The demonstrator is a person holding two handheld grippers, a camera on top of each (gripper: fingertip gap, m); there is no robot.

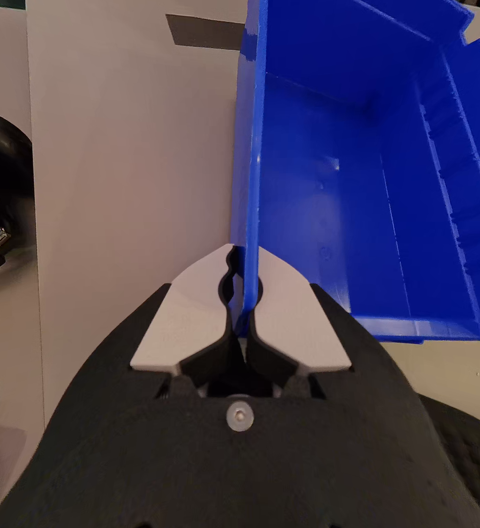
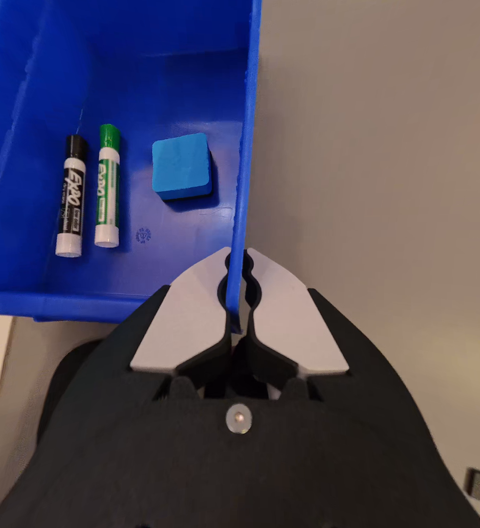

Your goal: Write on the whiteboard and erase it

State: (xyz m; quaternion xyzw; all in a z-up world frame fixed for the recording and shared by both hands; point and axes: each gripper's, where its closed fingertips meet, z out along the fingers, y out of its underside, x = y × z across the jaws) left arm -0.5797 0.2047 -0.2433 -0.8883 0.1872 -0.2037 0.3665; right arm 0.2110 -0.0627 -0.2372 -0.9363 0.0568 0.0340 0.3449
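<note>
Two grippers clamp opposite side walls of the blue plastic bin [image 2: 176,71]: left gripper [image 1: 246,281], right gripper [image 2: 237,281]. The black marker [image 2: 71,197], green marker [image 2: 107,185] and square blue foam eraser [image 2: 182,165] lie inside, nearest the right gripper, markers' long axes parallel to its fingers.

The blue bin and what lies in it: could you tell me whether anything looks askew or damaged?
Nothing stands out. The blue bin looks intact; the black marker, green marker and blue eraser lie flat on its floor.
</note>
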